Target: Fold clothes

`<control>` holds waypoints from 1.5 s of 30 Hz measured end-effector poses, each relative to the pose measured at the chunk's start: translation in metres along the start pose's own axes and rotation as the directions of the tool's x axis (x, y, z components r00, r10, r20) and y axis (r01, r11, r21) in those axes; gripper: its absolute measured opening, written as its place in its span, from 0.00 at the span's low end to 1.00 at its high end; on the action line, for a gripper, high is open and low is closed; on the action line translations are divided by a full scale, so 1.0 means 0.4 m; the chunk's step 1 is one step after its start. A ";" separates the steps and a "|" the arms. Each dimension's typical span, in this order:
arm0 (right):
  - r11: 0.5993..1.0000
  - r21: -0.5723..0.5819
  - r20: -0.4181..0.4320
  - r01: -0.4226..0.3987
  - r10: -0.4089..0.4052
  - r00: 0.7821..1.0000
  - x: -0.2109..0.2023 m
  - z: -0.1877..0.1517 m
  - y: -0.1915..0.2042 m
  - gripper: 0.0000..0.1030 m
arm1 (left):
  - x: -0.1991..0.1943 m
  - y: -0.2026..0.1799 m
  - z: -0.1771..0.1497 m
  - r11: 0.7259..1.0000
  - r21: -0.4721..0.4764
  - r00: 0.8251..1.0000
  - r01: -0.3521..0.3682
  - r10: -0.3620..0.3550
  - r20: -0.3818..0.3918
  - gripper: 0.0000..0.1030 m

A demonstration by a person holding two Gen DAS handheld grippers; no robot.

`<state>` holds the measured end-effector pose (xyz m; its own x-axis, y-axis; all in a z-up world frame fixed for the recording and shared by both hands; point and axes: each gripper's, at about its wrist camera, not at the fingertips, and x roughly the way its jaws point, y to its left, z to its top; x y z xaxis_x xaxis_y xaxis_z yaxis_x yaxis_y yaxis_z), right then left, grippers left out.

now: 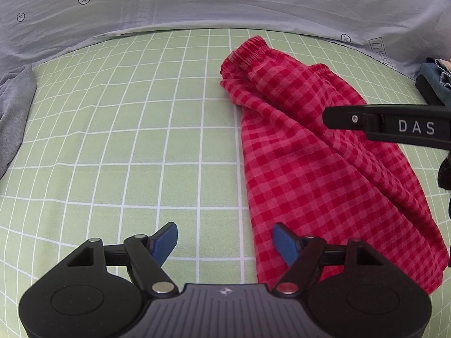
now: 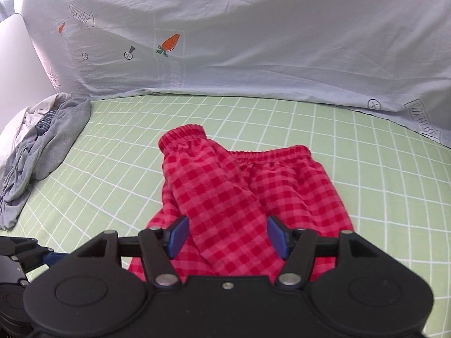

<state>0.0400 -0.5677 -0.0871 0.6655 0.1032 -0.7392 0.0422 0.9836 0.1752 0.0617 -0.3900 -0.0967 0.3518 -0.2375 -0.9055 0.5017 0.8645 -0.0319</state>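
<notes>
- Left wrist view only: dark folded clothes point(image 1: 435, 84) at the 3 o'clock edge, and the other tool's black arm lettered "DAS" point(image 1: 394, 126) crossing over the red checked shorts point(image 1: 310, 152).
- Right wrist view only: a white panel point(image 2: 17, 56) at 9 o'clock, and a heap of grey and white clothes point(image 2: 42, 146) below it.
- Left tongs point(image 1: 225, 242) stand apart over bare sheet, the shorts at their 2 o'clock.
- Right tongs point(image 2: 225, 236) stand apart, a fold of the shorts between the pads, unclamped.
- The shorts lie on a green grid bed sheet point(image 2: 366, 146), waistband at 12 o'clock; a pale blue carrot-print cloth point(image 2: 253, 42) hangs behind.
</notes>
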 end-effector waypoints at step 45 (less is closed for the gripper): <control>0.925 0.253 -0.063 0.285 -0.278 0.959 -0.077 -0.094 -0.278 0.48 | 0.032 -0.016 0.075 0.997 0.006 0.997 0.074 -0.074 -0.032 0.74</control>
<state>-0.0132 -0.6748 -0.1082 0.5792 -0.1651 -0.7983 0.4169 0.9015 0.1161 0.0865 -0.4120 -0.0956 0.2885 -0.2865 -0.9136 0.5315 0.8416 -0.0961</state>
